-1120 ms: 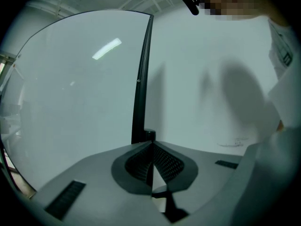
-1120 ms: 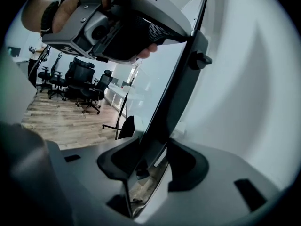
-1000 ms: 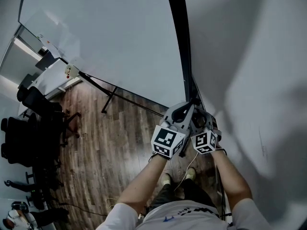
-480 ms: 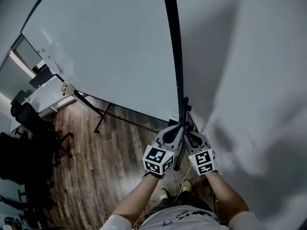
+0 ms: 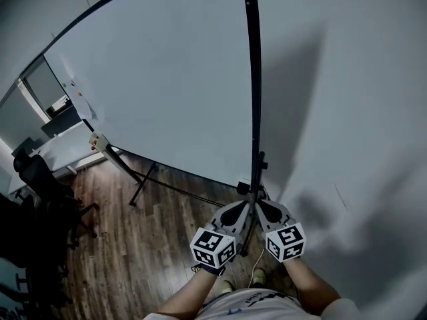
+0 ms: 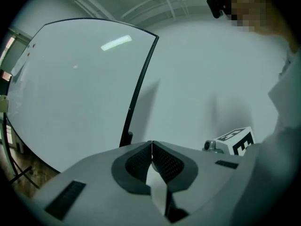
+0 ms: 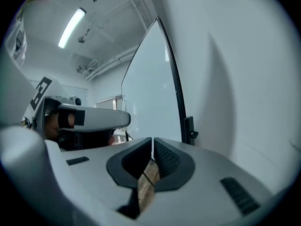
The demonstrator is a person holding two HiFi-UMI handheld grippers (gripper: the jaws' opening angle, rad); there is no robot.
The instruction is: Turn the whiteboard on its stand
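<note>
While the whiteboard (image 5: 167,92) stands on its stand (image 5: 142,176) over a wooden floor (image 5: 167,229), its black-framed edge (image 5: 253,79) turned toward the person and close beside a pale wall (image 5: 353,112), two hand-held grippers point at the foot of that edge. The left hand-held gripper (image 5: 244,207) has its jaws pressed together with nothing between them. The right hand-held gripper (image 5: 260,205), whose jaws have just been closing, is down to a bare slit and is also empty. They flank the dark post, one on each side, and contact with it cannot be made out. Only the head view takes in the stand's legs, a white table (image 5: 67,142) and a black chair (image 5: 37,175) at far left. The left gripper view catches the other tool's marker cube (image 6: 237,141), and the right gripper view a ceiling lamp (image 7: 71,27).
</note>
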